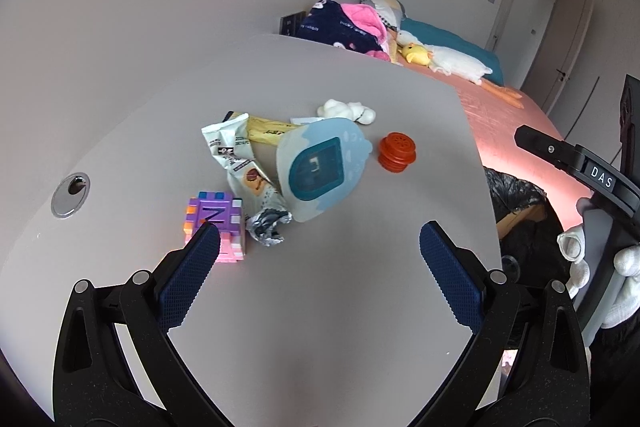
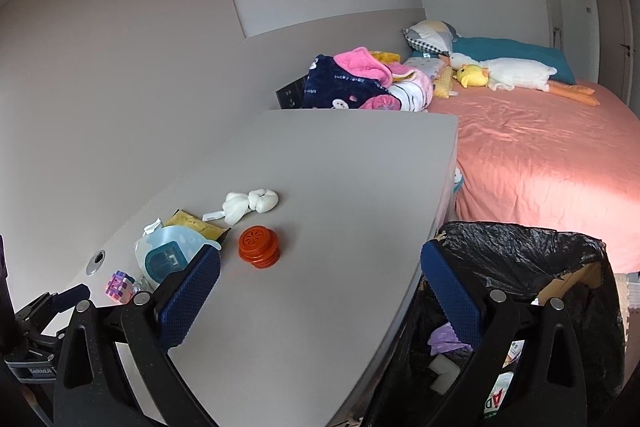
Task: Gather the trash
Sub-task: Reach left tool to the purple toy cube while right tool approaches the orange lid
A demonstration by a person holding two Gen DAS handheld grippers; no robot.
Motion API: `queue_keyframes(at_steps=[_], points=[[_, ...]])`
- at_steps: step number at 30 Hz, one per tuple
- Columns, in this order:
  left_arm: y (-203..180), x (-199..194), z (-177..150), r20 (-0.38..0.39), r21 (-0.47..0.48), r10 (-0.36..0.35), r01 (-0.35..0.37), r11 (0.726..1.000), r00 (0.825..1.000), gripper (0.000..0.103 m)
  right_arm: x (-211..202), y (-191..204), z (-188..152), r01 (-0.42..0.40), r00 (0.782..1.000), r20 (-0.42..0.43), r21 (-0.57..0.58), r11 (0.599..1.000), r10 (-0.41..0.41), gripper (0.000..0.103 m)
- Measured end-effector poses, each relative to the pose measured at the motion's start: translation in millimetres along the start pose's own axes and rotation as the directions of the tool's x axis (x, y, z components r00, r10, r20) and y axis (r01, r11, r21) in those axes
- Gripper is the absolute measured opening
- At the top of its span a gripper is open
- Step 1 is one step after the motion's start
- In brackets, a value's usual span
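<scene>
On the grey table (image 1: 340,287) lie a crumpled white snack wrapper (image 1: 248,171), a yellow packet (image 1: 266,131), a foil scrap (image 1: 267,225) and a white tissue wad (image 1: 347,111), which also shows in the right wrist view (image 2: 250,205). My left gripper (image 1: 320,243) is open and empty, just short of the wrapper pile. My right gripper (image 2: 320,267) is open and empty, over the table's right edge beside the black-lined trash bin (image 2: 520,267), which holds several discarded pieces.
A blue toy device (image 1: 316,167), an orange round cap (image 1: 397,151) and a purple block cube (image 1: 216,223) sit among the trash. A cable hole (image 1: 71,195) is at the table's left. A pink bed (image 2: 540,155) with plush toys lies beyond.
</scene>
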State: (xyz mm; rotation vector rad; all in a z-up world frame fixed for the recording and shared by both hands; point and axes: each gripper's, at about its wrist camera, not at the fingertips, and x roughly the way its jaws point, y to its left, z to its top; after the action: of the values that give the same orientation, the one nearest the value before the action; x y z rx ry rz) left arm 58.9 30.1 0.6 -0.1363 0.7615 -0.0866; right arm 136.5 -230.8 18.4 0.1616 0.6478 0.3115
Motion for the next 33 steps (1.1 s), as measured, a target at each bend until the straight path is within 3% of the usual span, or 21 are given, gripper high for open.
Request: queue_keyframes(at_steps=[6,10,13,16,33], points=[[19.4,5.9,-1.5,0.001,-0.041,0.039,-0.039,0.998,0.999,0.093,12.7,11.0,-2.2,-0.015,1.000,-0.021,-0.014,1.000,0.015,0.100],[31.2,10.2,0.2,0.005,-0.075,0.048,-0.048,0.996,0.999,0.075,20.5,16.1,-2.9,-0.024,0.999,-0.035,-0.018,1.000,0.023,0.100],[41.8,14.0,1.9,0.001,-0.116,0.041,-0.040,0.992,0.999,0.052,25.9,19.4,-2.9,-0.035,0.998,-0.048,-0.018,0.999,0.034,0.100],[50.5,20.7,2.2,-0.014,-0.145,0.047,-0.049,0.988,0.999,0.045,30.0,24.9,-2.5,-0.036,0.998,-0.053,-0.032,0.999,0.035,0.100],[66.8,25.1,7.5,-0.003,-0.124,0.090,-0.090,0.988,0.996,0.043,62.9,50.1,-2.3,-0.058,0.993,-0.109,-0.067,0.996,0.051,0.100]])
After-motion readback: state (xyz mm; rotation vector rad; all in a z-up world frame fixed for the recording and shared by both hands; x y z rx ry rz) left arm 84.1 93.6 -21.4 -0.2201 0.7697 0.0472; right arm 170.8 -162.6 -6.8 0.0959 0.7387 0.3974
